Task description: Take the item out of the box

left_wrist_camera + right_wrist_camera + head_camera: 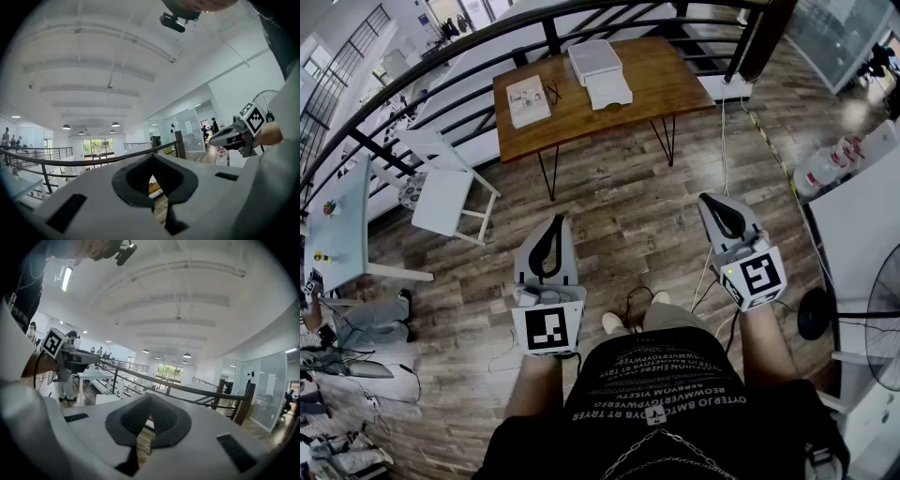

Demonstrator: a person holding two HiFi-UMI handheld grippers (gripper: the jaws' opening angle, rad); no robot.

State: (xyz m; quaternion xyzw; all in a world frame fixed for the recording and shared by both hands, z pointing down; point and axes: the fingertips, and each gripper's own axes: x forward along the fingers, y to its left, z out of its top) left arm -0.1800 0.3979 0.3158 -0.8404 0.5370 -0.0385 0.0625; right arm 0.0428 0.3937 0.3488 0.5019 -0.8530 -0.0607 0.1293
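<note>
A white box (594, 62) lies on the far wooden table (661, 84), with a second white piece (608, 93) lying against its near side. Whether anything is inside is hidden from here. Both grippers hang low over the wooden floor, well short of the table and pointing toward it. My left gripper (556, 221) is shut with nothing in it; its jaws (152, 158) meet with only floor showing through the pad cut-out. My right gripper (707, 198) is also shut and empty (148, 398). Each gripper shows in the other's view: the right gripper (233, 135) and the left gripper (71, 357).
A flat printed booklet (528, 100) and a small dark item (553, 91) lie on the table's left half. A black railing (441, 56) curves behind the table. A white chair (442, 199) stands at left, a fan (883, 323) at right. Cables (722, 150) trail across the floor.
</note>
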